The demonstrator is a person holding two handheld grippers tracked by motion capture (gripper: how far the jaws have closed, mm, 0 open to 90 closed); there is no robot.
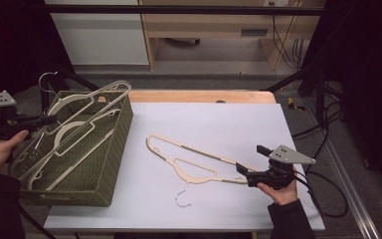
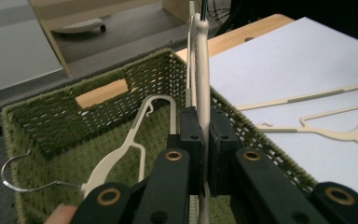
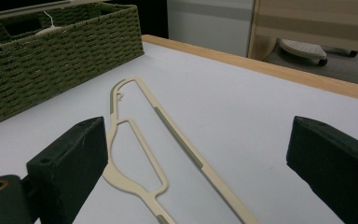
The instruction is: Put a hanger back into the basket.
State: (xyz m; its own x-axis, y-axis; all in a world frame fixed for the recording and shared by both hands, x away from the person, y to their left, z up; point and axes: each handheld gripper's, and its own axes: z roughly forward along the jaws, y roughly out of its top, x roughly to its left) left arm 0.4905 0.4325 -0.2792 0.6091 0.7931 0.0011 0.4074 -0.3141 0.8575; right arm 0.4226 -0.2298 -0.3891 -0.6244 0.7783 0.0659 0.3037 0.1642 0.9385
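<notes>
White sheet (image 1: 219, 124): covers most of the table; a strip of bare wood (image 1: 204, 96) shows along the far edge.
Basket (image 1: 117, 144): green woven, rectangular, at the left end of the table, overhanging the sheet's left edge; several cream hangers are stacked inside it.
Lifted hanger (image 1: 87, 107): cream plastic with a wire hook (image 1: 47, 82), tilted across the basket's far half, one end raised toward the far right corner; in the left gripper view its bar (image 2: 201, 70) stands on edge, running straight away from the jaws.
Flat hanger (image 1: 189, 162): cream, lying on the sheet right of the basket and well apart from it, wire hook (image 1: 183, 196) pointing to the near edge, long bar running from far left to near right.
Left gripper (image 1: 47, 119): held at the far left over the basket's left rim; jaws clamped on the bar of the lifted hanger.
Right gripper (image 1: 241, 168): low over the sheet at the near right, jaws wide apart, nothing between the pads; the right end of the flat hanger lies just at the tips, contact not discernible.
</notes>
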